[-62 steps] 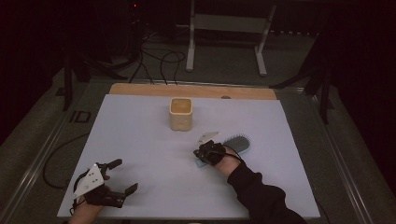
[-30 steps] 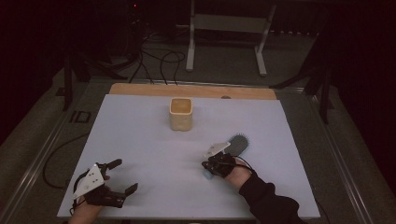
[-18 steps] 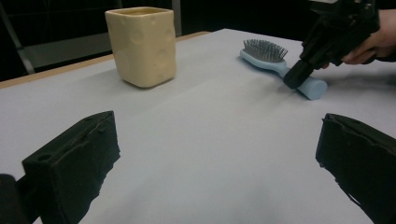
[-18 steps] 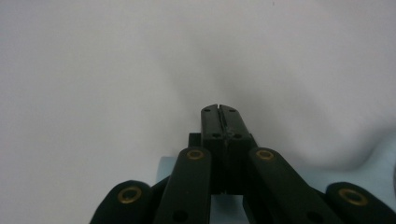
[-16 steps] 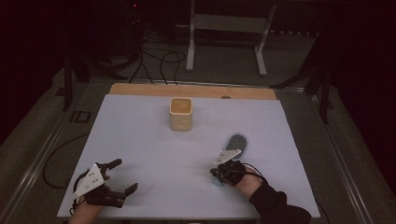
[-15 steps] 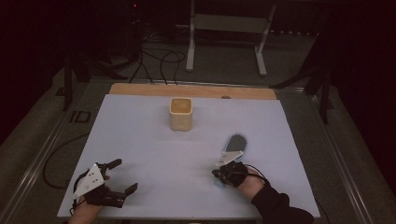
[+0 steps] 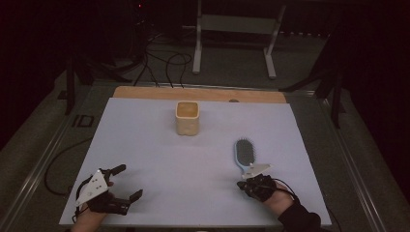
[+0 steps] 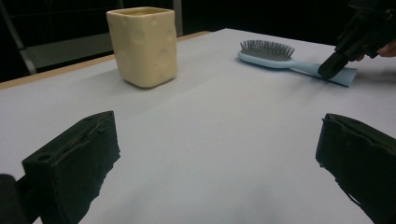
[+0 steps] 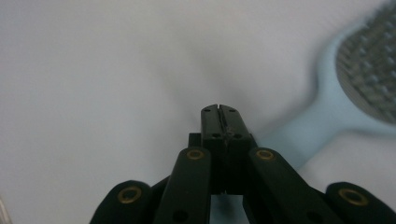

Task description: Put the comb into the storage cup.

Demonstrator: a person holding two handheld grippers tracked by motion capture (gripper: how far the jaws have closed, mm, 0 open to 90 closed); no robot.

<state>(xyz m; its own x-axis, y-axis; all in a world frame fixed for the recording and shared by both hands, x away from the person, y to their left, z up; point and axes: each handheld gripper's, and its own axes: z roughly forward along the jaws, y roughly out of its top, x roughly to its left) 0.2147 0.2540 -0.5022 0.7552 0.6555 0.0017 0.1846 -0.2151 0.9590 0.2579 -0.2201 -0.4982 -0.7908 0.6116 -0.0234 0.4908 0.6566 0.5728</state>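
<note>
A light-blue hairbrush [image 7: 244, 153] [image 8: 266, 49] [image 9: 369, 79] lies bristles up on the pale table top, right of centre, its handle toward the near edge. My right gripper [image 7: 241, 182] [image 9: 219, 109] is shut, jaws pressed flat together with nothing between them. Its tip sits at the end of the brush handle, which passes to the right of the jaws and under them. In the left gripper view the right gripper [image 8: 334, 65] touches that handle end. My left gripper [image 7: 129, 181] [image 8: 219, 154] rests open at the near left corner, holding nothing. A cream square cup [image 7: 187, 118] [image 8: 142, 44] stands upright at the back centre.
The pale sheet [image 7: 145, 145] covers the table top, with a bare wooden strip [image 7: 198, 93] along the far edge. Behind the table are a metal stand [image 7: 234, 29] and cables on the floor.
The right hand has drawn back toward the near edge. The brush has swung from lying across the table to lying lengthwise, handle toward the person. The left gripper has stayed still.
</note>
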